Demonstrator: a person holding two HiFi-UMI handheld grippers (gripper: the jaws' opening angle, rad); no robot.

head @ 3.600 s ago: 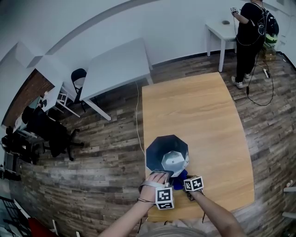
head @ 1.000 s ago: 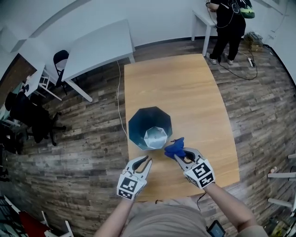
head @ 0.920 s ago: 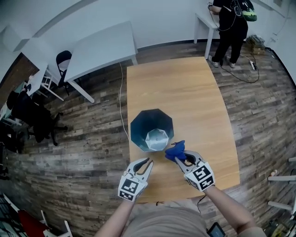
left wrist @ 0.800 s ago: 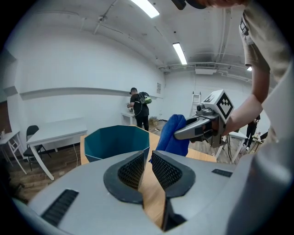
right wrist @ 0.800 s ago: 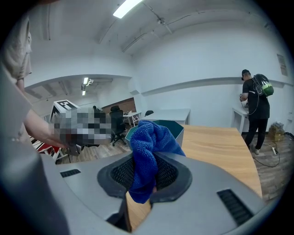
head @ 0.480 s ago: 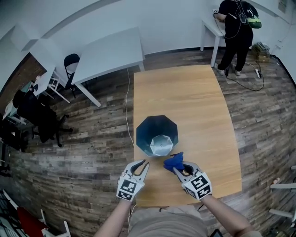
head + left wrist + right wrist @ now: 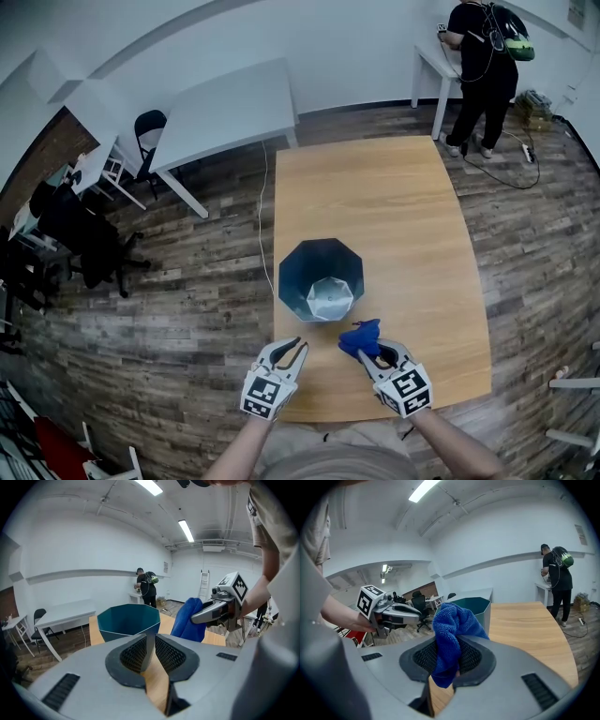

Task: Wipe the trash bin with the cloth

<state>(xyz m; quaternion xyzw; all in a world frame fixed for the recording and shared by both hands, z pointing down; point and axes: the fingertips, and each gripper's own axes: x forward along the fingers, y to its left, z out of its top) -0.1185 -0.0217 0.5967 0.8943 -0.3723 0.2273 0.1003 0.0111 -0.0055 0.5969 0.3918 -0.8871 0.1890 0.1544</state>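
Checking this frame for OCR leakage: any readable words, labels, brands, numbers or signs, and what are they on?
No readable text anywhere.
The marker cubes on the left gripper and right gripper: black-and-white square patterns only, no letters.
The wall sign: too small to read.
The trash bin and cloth: no label visible.

Grey left tongs point(image 7: 297, 345), right tongs point(image 7: 367, 352) — black mesh pads point(image 7: 133, 654), marker cubes point(image 7: 262, 397) — beige shirt point(image 7: 337, 466).

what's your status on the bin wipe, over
Left tool open, empty. Right tool shut on blue cloth, beside the trash bin. Bin upright on table, nothing in the way.
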